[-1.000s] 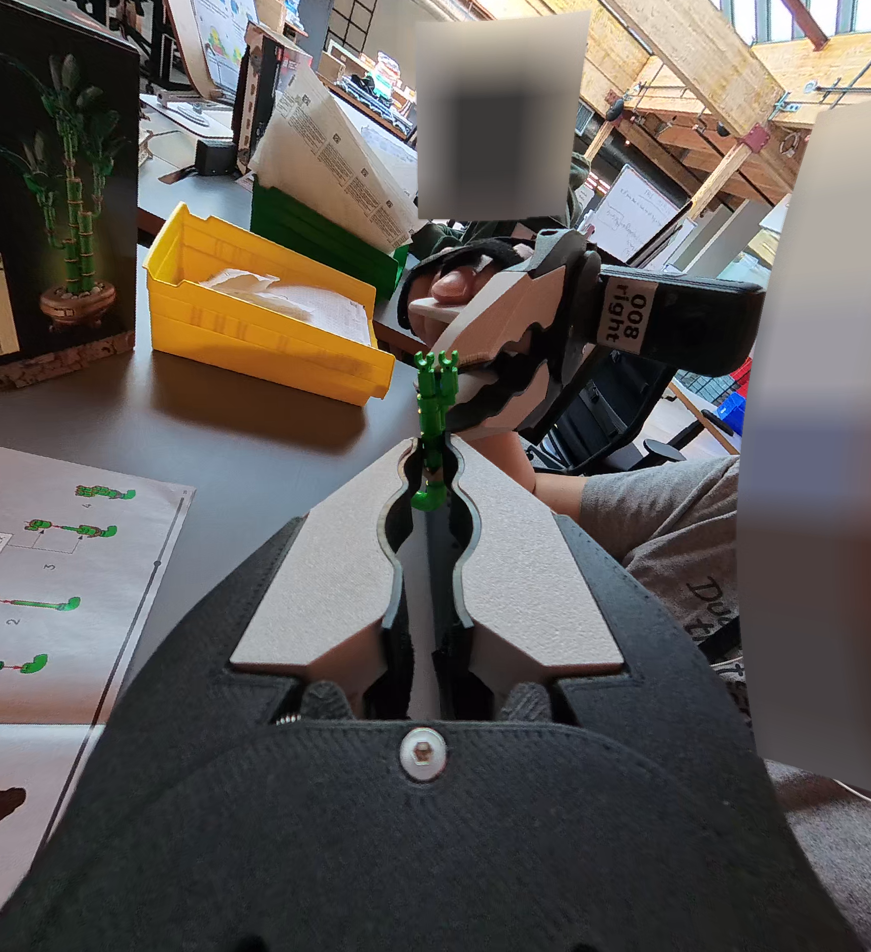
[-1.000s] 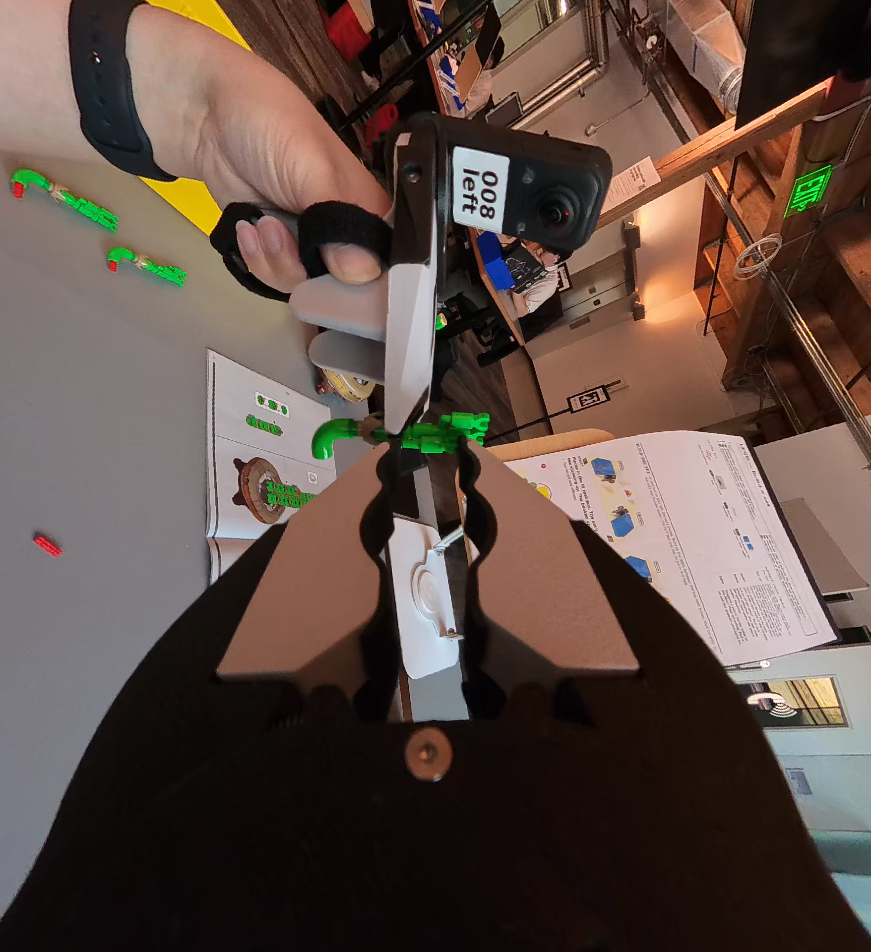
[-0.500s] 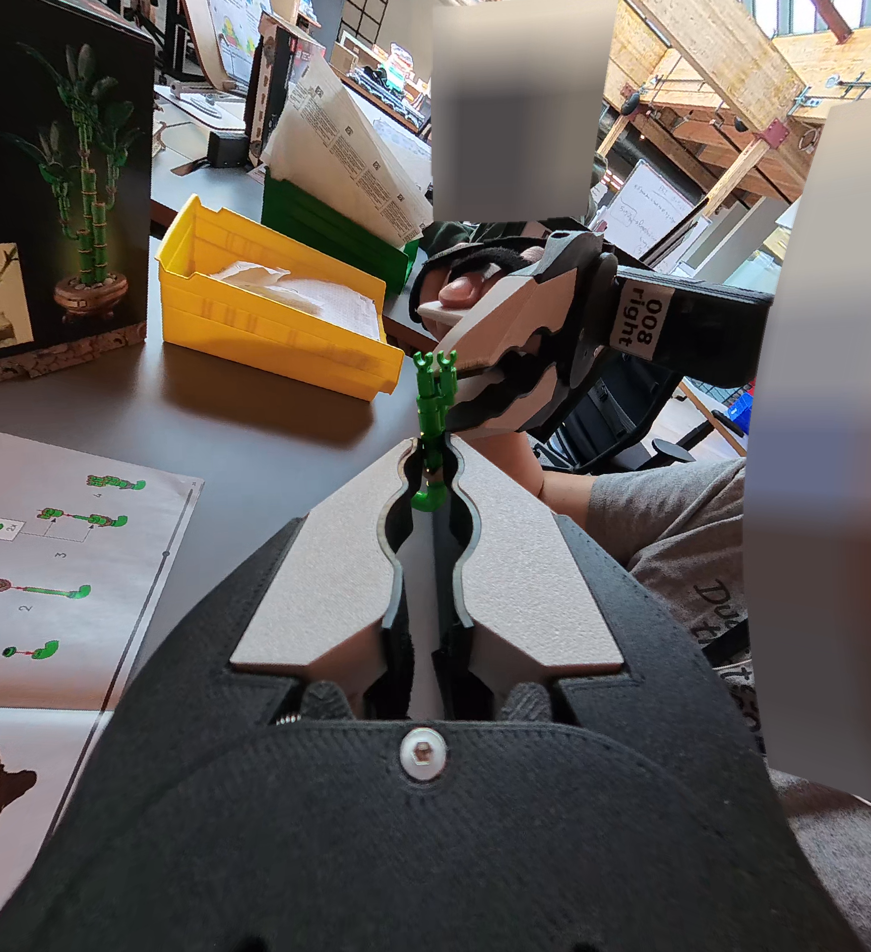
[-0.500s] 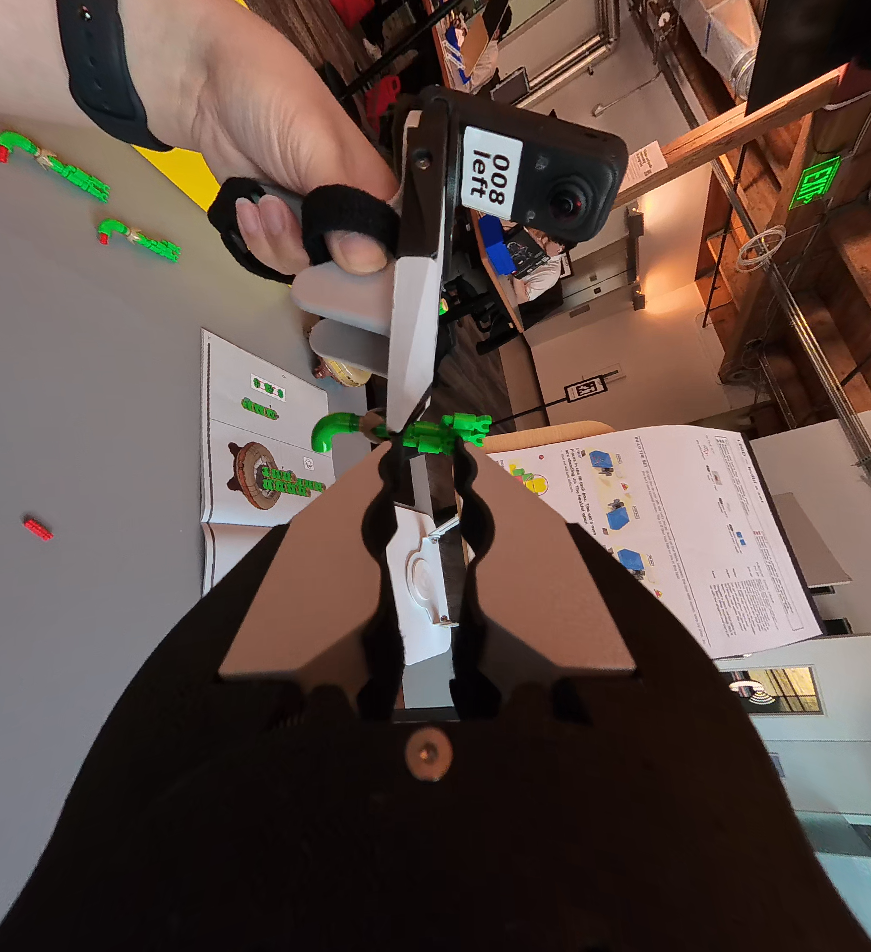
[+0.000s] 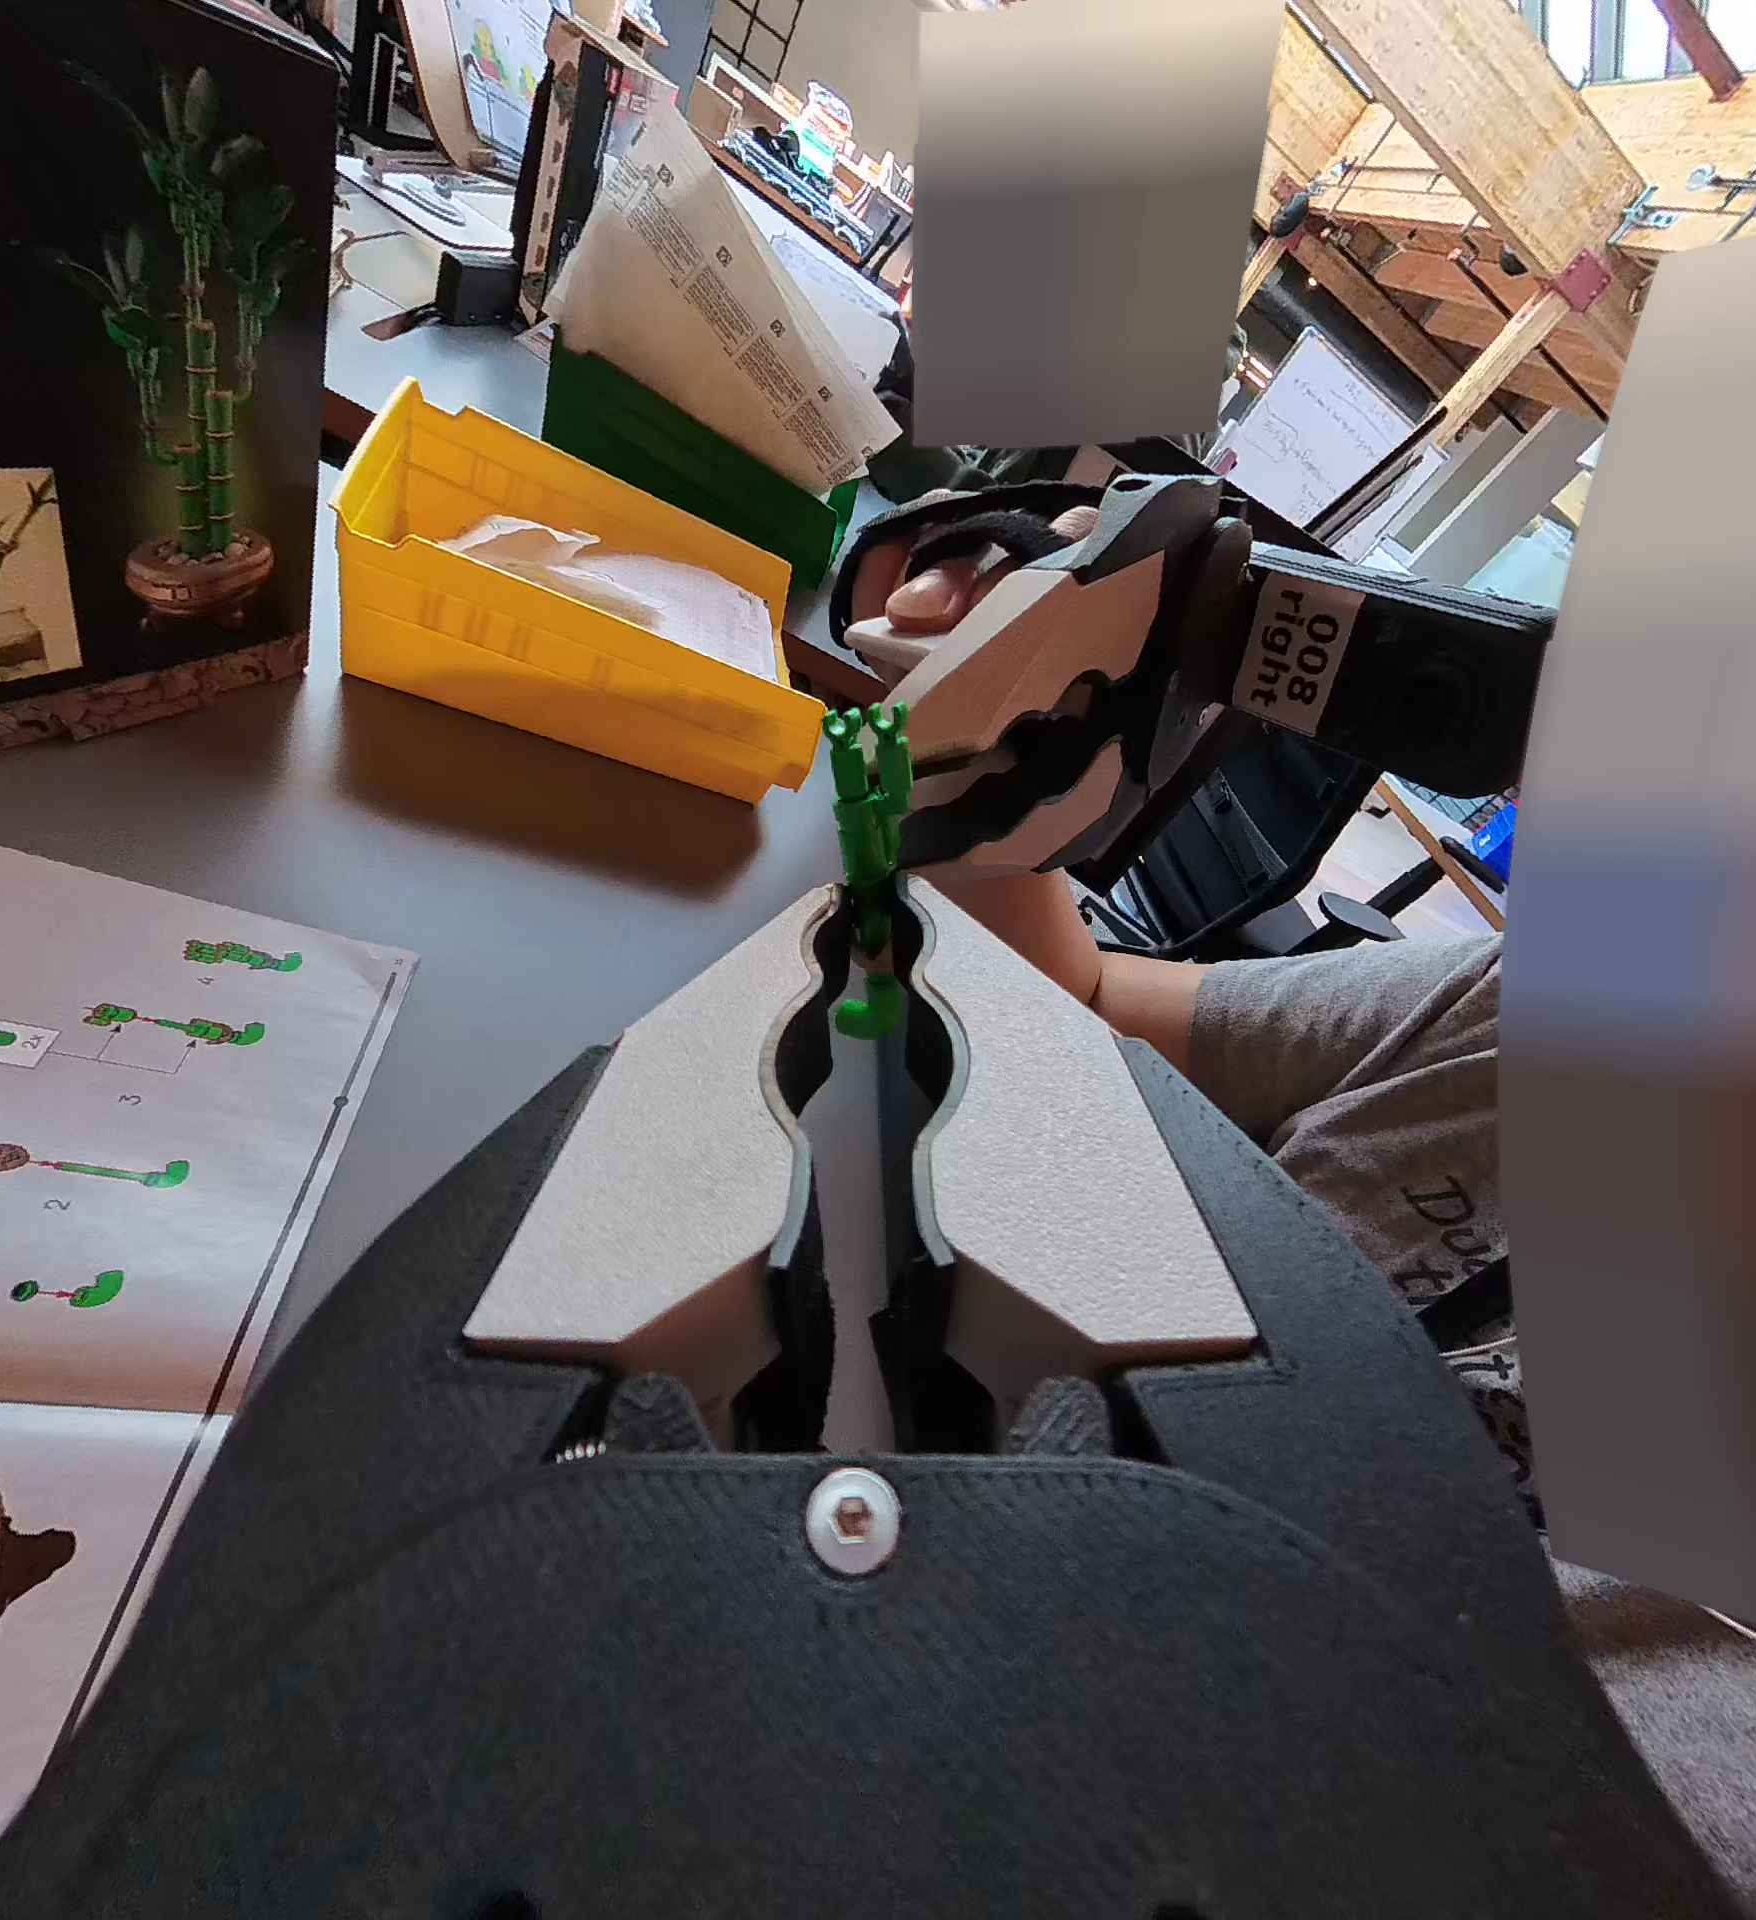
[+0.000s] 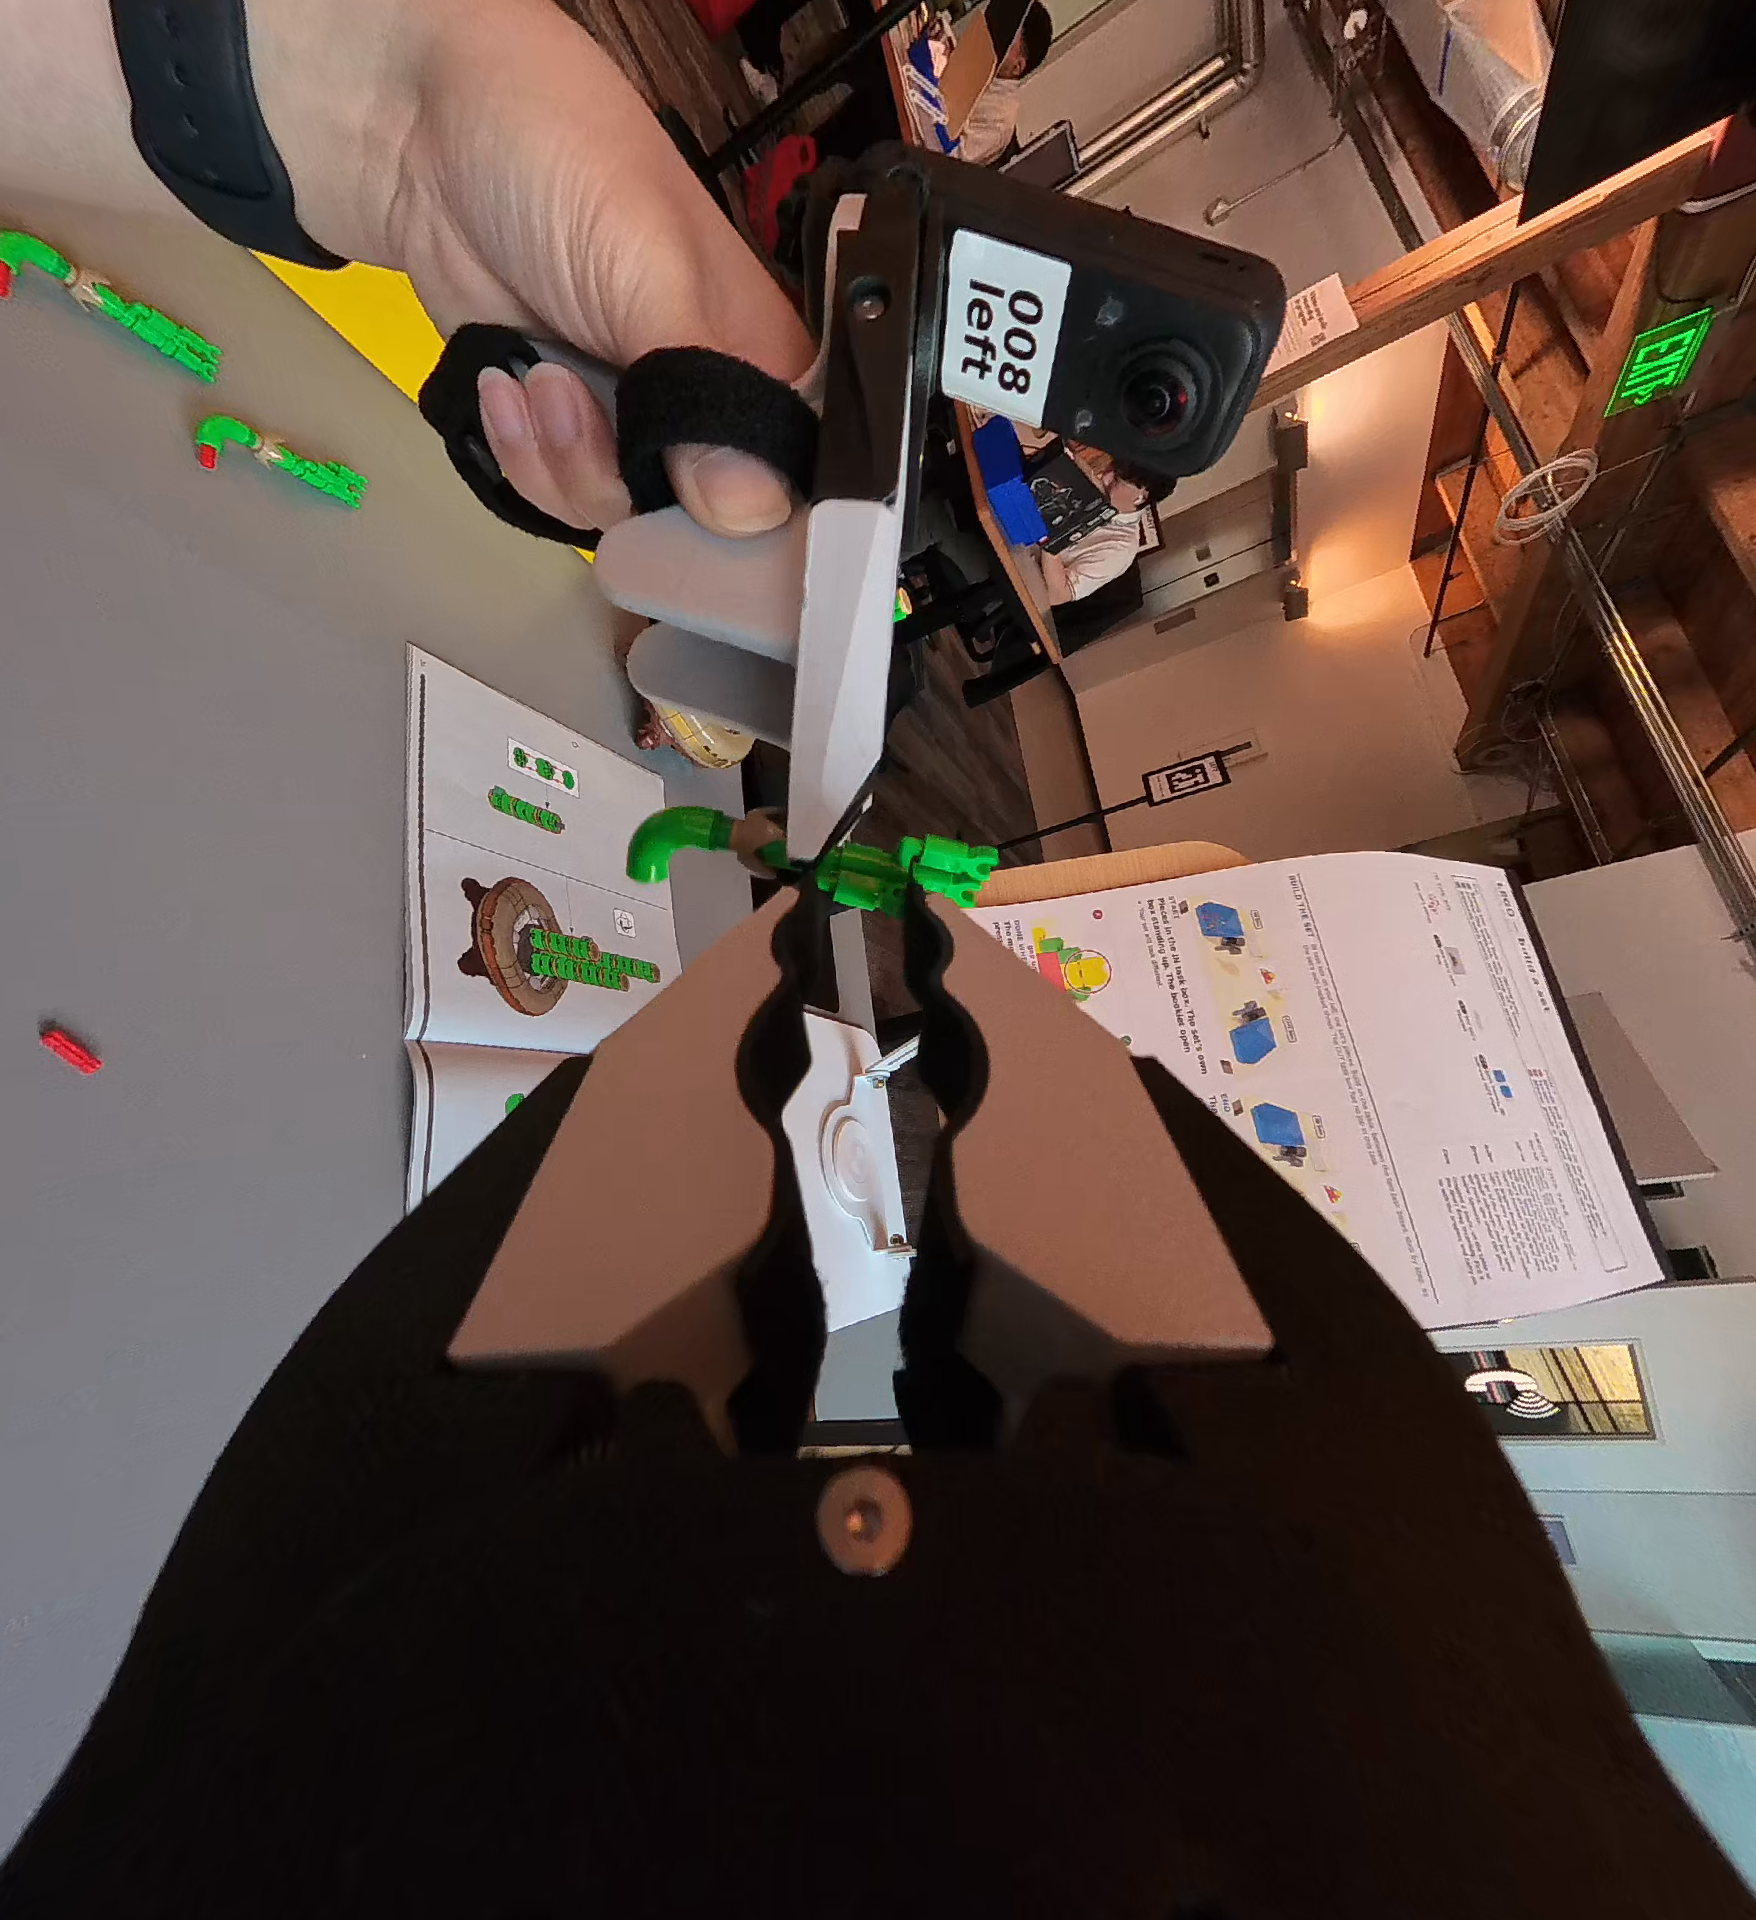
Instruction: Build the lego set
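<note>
A thin green lego stem [image 5: 861, 821], with a hook at one end and clips at the other, is held in the air between both grippers. My left gripper [image 5: 866, 900] is shut on its lower part, just above the hook. My right gripper [image 6: 858, 906] is shut on the clip end of the same stem [image 6: 853, 871]. In the left wrist view the right gripper [image 5: 907, 816] reaches in from the right. In the right wrist view the left gripper [image 6: 803, 858] shows edge-on from above. The green hook [image 6: 668, 837] sticks out to the left.
Two more green stems [image 6: 105, 312] [image 6: 282, 462] and a small red piece [image 6: 71, 1047] lie on the grey table. The open instruction booklet [image 5: 126, 1091] is at the left. Behind it stand the set's box [image 5: 105, 364], a yellow bin [image 5: 541, 644] and a green bin [image 5: 687, 457]. A printed sheet [image 6: 1321, 1060] is at the right. Left and right tips are no more than a few centimetres apart.
Both grippers stay shut on the green stem. The held pair has drifted slightly, so the table objects shift a little in both views.
</note>
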The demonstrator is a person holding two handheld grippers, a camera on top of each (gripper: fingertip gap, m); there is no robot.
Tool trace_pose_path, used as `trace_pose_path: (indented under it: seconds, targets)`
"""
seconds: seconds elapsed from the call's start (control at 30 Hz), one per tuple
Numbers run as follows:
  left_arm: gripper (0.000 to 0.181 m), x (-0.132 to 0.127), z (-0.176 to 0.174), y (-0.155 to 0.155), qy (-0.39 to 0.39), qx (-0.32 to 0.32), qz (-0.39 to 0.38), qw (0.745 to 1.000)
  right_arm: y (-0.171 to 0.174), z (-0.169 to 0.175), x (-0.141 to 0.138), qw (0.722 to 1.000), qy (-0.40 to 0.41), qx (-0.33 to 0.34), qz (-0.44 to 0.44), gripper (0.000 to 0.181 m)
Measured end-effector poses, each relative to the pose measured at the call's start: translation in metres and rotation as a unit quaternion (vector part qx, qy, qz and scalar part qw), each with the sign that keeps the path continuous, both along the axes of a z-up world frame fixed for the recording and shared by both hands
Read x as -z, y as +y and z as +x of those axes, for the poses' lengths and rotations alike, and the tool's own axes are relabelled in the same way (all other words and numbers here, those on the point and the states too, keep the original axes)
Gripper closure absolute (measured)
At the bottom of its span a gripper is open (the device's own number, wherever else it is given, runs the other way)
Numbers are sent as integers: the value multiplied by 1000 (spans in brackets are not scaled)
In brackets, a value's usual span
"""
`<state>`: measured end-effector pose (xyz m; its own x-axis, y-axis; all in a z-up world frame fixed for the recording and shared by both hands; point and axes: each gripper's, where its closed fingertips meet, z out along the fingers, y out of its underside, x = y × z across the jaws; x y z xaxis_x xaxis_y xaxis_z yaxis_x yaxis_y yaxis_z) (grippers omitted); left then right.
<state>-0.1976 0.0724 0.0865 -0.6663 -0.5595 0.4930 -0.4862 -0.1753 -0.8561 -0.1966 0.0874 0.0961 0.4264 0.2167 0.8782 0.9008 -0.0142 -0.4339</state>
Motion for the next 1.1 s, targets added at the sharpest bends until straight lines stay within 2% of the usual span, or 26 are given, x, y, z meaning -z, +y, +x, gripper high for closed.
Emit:
trace_pose_path:
  seconds: [0.2,0.57,0.83,1.1]
  targets:
    - [175,-3,-2,0,-3,5,-8,1000,0,-1,-3,999,30,-9,2,171]
    - [175,-2,2,0,-5,-4,-5,1000,-1,-1,-1,998,60,-8,-17,164]
    - [175,-2,3,2,-4,-10,-5,1000,2,0,-2,998,68,3,-15,164]
    - [176,1,4,4,-1,-18,-1,1000,4,2,-1,999,43,10,-9,167]
